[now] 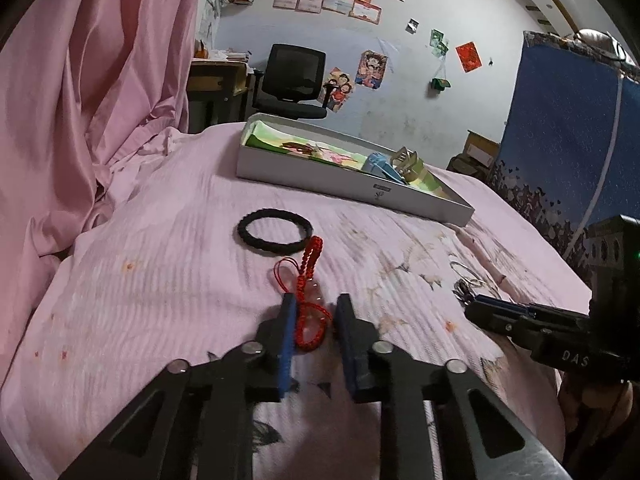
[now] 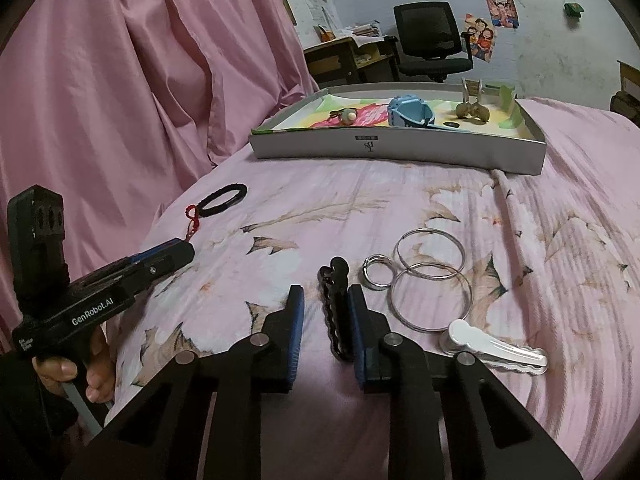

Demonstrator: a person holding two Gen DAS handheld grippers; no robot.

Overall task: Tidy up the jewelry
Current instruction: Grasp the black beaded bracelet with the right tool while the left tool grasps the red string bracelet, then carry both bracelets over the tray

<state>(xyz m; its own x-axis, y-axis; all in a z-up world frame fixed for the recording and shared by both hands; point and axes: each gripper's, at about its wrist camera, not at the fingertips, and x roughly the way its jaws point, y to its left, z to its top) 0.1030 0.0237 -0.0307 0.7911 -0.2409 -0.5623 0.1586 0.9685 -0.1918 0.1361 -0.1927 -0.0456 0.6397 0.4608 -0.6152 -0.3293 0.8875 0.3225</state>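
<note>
Left tool (image 1: pixel 314 316) was spread, straddling red braided cord bracelet (image 1: pixel 308 276) lying limp on pink bedsheet (image 1: pixel 160 280), 6 o'clock of black fabric hair ring (image 1: pixel 274 231). I judged cord light, floppy, snag-prone; best pinched at thick braid.

Right tool (image 2: pixel 326 312) also unclenched, black toothed hair clip (image 2: pixel 335 312) against its right pad. Clip rigid, slippery; grip mid-body.

Grey shallow box (image 2: pixel 400 144) sat at 12 o'clock.

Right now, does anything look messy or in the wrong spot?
Yes. Several pieces lie loose on the bedspread, not in the gray box: a red cord bracelet, black ring, black clip, silver hoops and white clip.
</note>
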